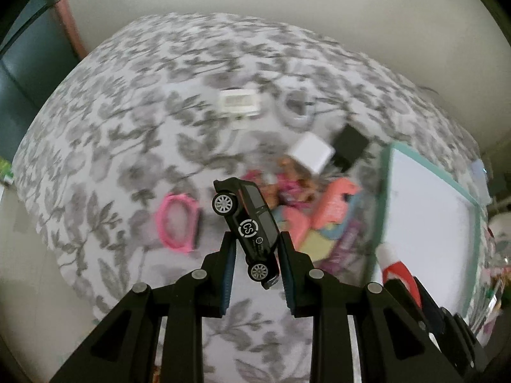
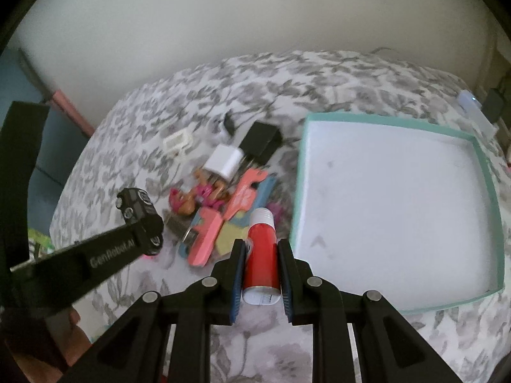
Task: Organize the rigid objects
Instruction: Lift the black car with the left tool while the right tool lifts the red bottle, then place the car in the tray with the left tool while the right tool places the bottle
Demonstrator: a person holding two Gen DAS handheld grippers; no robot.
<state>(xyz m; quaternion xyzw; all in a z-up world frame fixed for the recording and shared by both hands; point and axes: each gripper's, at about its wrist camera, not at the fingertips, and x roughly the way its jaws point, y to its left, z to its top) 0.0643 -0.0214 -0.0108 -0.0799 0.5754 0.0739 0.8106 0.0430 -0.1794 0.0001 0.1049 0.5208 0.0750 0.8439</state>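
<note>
Grey leaf-print bedspread (image 1: 127, 121) fills my left wrist view under a plain pale wall. My left gripper (image 1: 257, 249) is pinching a black toy car (image 1: 247, 226) between its blue-padded fingers; the glossy die-cast body hangs nose-up and tilted, silver spoked wheels facing left, a white round logo on its side. Beyond it lie a pink plastic ring (image 1: 177, 223), a smooth white charger cube (image 1: 311, 153) and a matte black adapter (image 1: 349, 145), all blurred. At right stands the teal-rimmed shallow box (image 1: 388, 191) with a white floor.

From the right wrist view, my right gripper (image 2: 262, 252) is clamped on a red tube (image 2: 260, 255) with a ribbed white cap, lying lengthwise between the pads, cap pointing away. Just beyond it sits the heap of pink combs (image 2: 223, 220) and a small doll (image 2: 191, 199). The box lies just right of the tube, square and flat-bottomed. The left gripper shows at far left with the car held above the bedspread
</note>
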